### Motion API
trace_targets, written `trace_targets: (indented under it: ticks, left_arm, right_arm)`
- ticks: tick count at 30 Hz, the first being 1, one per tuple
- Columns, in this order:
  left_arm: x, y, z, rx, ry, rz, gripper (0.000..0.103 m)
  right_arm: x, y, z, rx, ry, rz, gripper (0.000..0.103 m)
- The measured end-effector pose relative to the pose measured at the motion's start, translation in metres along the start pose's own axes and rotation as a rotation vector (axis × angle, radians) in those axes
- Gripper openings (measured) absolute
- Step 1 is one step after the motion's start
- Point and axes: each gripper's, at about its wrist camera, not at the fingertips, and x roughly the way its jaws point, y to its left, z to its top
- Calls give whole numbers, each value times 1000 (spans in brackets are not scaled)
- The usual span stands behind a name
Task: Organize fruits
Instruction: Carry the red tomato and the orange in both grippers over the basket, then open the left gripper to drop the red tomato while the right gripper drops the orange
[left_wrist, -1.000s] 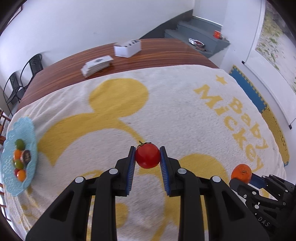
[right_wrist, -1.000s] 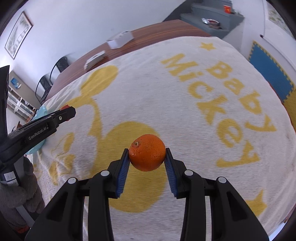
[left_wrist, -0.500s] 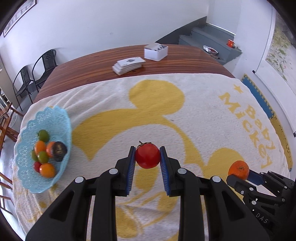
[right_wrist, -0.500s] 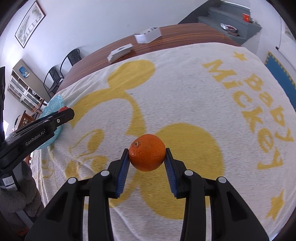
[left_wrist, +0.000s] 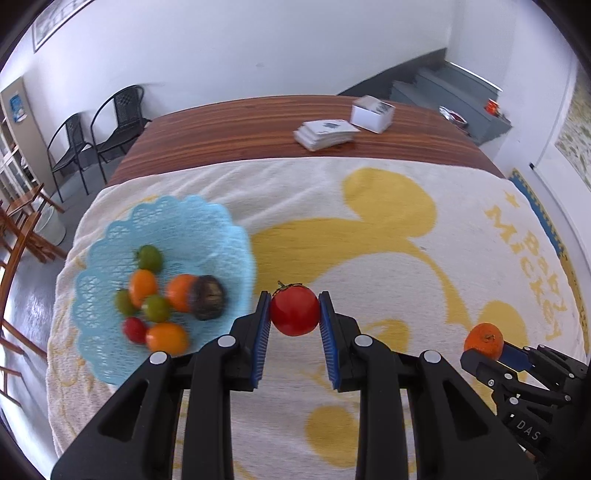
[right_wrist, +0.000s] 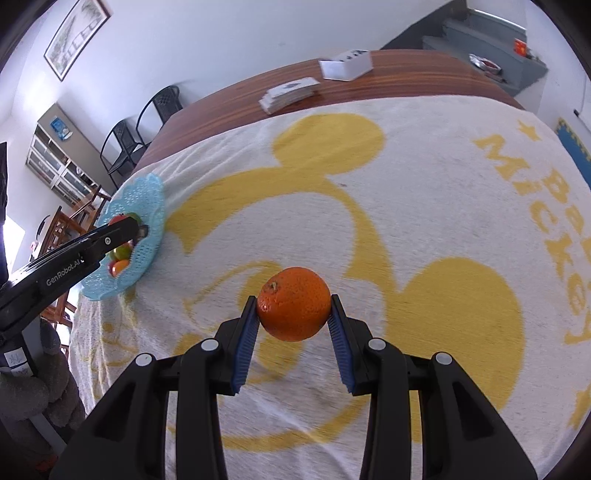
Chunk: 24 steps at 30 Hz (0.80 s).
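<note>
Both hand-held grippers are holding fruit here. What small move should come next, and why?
Probably carry the left hand-held gripper a little further left, over the light blue lace-pattern plastic basket. It grips the red tomato just right of the basket's rim, above the towel, so releasing now would likely miss.

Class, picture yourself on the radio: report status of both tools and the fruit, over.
Left tool shut on tomato, beside basket. Right tool shut on orange, over towel. Nothing between tomato and basket.
</note>
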Motion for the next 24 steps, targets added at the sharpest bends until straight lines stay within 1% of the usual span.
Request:
trace_targets:
  ticks: [8,13,18,24]
  left_arm:
    - [5,64,2,-76,2,33,27]
    - [10,94,-3,-106,14,43,27]
    - [19,113,-6,-112,32,44,27]
    - [27,127,-8,-109,41,39,27]
  right_arm:
    - [15,52,13,-48,-10,17,38]
    - [24,82,24,-83,-17,30,38]
    - [32,115,36,-128,-27,42,38]
    - [45,149,52,-171,-35,42,38]
